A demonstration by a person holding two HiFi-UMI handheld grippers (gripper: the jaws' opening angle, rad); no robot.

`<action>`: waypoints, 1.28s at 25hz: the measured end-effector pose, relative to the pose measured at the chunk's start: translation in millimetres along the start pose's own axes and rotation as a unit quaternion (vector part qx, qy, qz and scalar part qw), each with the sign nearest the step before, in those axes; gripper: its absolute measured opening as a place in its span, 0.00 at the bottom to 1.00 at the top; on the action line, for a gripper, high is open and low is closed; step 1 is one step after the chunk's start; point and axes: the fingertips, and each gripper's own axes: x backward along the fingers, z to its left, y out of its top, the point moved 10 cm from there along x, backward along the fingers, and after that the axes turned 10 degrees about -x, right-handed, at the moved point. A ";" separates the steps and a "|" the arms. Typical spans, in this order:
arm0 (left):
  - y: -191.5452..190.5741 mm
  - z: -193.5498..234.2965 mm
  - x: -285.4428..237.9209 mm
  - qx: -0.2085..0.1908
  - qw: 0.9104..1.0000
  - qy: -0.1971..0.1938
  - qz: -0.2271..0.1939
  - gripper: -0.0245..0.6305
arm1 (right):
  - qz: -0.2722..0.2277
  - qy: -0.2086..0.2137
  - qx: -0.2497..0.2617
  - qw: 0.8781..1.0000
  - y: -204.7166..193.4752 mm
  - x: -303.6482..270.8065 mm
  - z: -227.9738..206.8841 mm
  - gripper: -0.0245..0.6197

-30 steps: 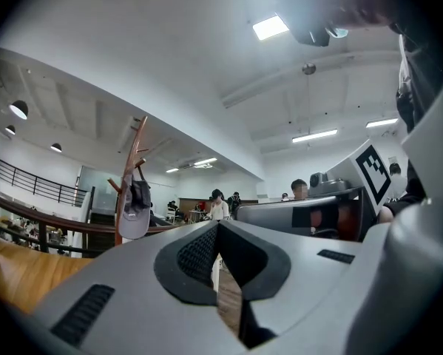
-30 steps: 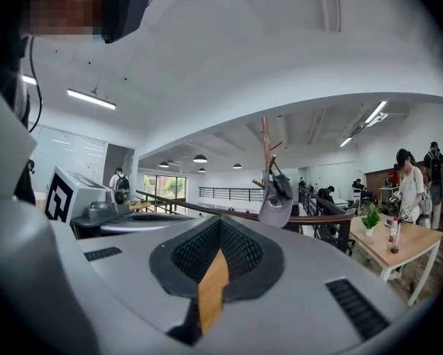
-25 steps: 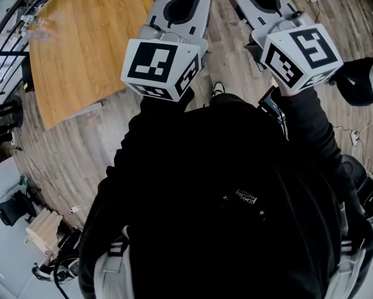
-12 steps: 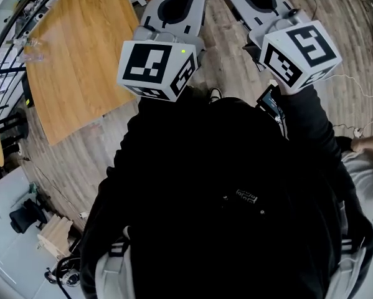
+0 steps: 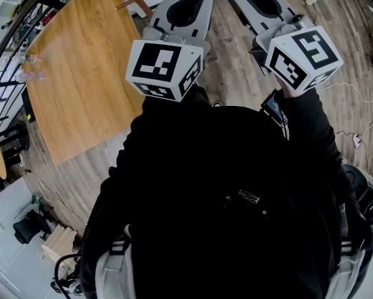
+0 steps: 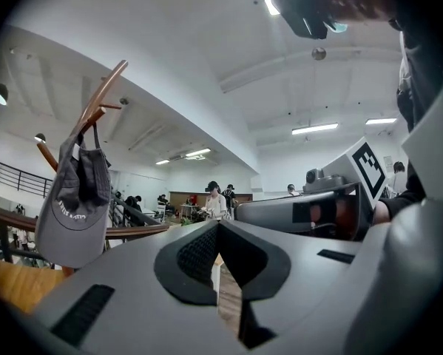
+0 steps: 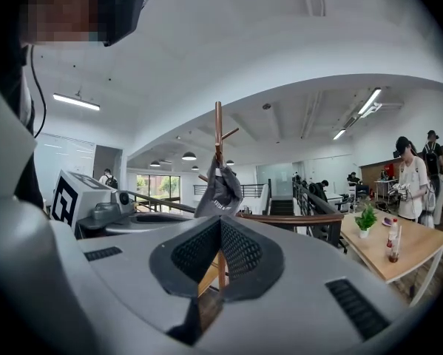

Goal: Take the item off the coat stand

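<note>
Open-plan office, plank floor (image 5: 230, 67); wooden table (image 5: 80, 73) at 10 o'clock in head view. Left gripper (image 6: 218, 225): jaws clenched together, nothing between them. Grey cap (image 6: 77, 213) hangs on coat stand (image 6: 95, 113) at its 9 o'clock. Right gripper (image 7: 221, 220): clenched, empty, cap at 12 o'clock, untouched. Since a second ago the bystander at 3 o'clock has left head view and the table sits lower.

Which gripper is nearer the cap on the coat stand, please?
Left, apparently: the cap looms large leftward of the left gripper, but looks smaller straight ahead of the right gripper.
</note>
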 end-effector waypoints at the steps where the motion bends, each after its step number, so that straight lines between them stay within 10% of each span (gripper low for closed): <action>1: -0.4 2.9 -2.7 0.000 1.000 -0.003 -0.001 0.04 | -0.001 -0.001 0.000 1.000 1.4 -3.7 -1.8 0.06; 21: 19.5 109.6 -46.7 -0.014 0.999 -0.028 -0.035 0.04 | -0.024 -0.004 0.006 1.000 49.4 -124.0 -43.7 0.06; 32: 28.4 107.0 -54.8 -0.042 0.995 0.082 -0.025 0.04 | -0.010 0.119 -0.005 0.993 62.6 -142.8 -72.5 0.06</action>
